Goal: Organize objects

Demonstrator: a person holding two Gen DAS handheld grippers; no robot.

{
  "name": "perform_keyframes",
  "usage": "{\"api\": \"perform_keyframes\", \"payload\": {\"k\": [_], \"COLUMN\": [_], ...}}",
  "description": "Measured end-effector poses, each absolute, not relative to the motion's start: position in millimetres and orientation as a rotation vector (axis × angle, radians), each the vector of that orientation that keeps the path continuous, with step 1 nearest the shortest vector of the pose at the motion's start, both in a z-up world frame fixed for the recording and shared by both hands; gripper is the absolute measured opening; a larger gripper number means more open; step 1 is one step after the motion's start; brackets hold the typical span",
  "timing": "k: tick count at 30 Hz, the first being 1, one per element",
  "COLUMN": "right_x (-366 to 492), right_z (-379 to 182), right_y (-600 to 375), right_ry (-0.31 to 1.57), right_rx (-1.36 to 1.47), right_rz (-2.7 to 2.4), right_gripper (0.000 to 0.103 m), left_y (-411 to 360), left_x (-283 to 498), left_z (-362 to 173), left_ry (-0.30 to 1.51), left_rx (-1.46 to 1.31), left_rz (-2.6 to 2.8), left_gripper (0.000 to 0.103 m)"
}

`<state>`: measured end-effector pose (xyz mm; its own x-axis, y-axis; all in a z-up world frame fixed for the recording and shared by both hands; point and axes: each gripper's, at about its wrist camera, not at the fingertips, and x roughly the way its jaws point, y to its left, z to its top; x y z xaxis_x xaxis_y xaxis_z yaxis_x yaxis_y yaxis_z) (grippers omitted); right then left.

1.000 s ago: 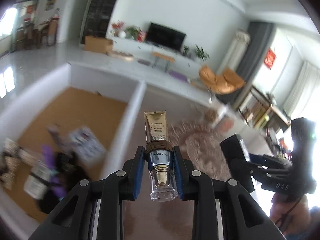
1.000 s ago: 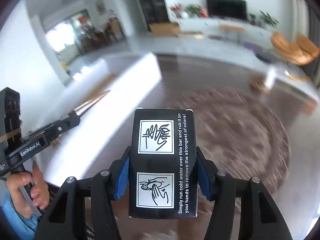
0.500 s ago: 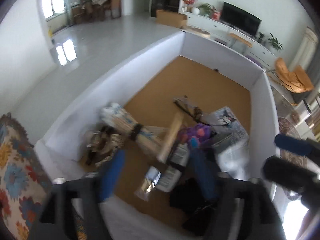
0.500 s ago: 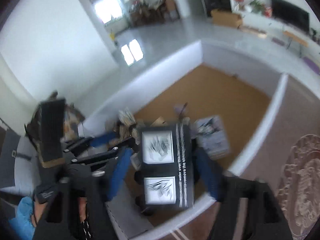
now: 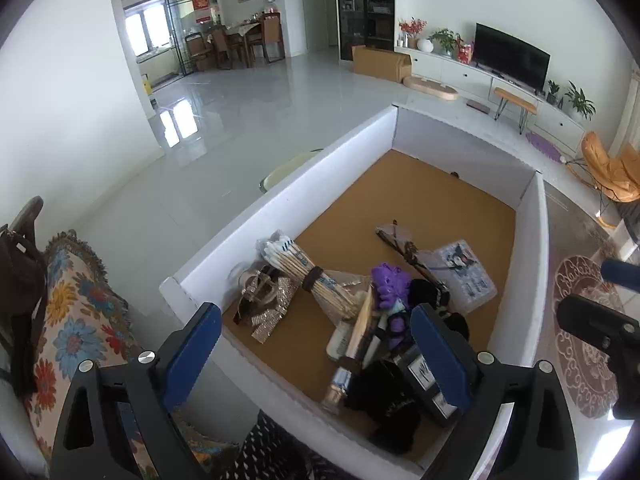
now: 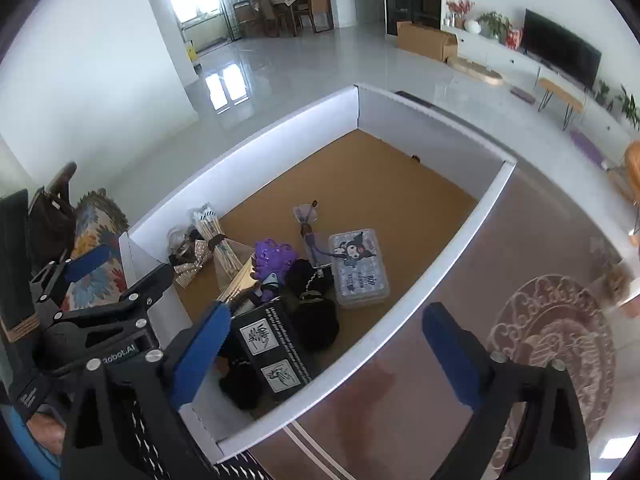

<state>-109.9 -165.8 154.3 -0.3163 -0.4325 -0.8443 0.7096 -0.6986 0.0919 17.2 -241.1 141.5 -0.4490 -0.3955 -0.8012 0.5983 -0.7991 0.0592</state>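
Note:
A white-walled box point(image 5: 304, 184) with a brown floor holds a heap of small items. The gold cosmetic tube point(image 5: 356, 344) lies among them and the black printed box point(image 6: 272, 344) lies near the front wall; the black box also shows in the left wrist view point(image 5: 424, 380). My left gripper point(image 5: 316, 352) is open and empty above the box's near end. My right gripper point(image 6: 328, 352) is open and empty above the box's front wall point(image 6: 400, 320). The box also holds a cotton-swab bundle point(image 5: 308, 276), a purple toy point(image 6: 276, 258) and a clear cartoon case point(image 6: 358, 266).
A floral cloth point(image 5: 76, 320) lies left of the box. A brown tabletop point(image 6: 460, 280) with a round lace mat point(image 6: 560, 344) lies to its right. Beyond is tiled floor, a TV unit and chairs. The left gripper's body shows in the right wrist view point(image 6: 100, 320).
Both grippers swung over the box and opened. The left one let go of the gold tube and the right one let go of the black box; both items now lie in the box.

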Motion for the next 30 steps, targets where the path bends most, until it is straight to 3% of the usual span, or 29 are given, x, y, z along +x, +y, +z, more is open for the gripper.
{"api": "perform_keyframes", "payload": {"k": [7,30], "right_x": [-99,-105], "right_z": [166,157], "right_y": [-164,-170], "right_ry": [0.474,0.484], "right_rx": [1.158,1.161], "right_rz": [-2.093,-2.096], "right_gripper": [0.099,0.099], "left_y": [-232,-231], "left_x": [26,27], "left_z": [156,164], "left_ry": [0.308,0.326], "left_rx": [1.129,1.034], "left_rz": [-2.280,-2.316], "left_gripper": [0.096,0.096]}}
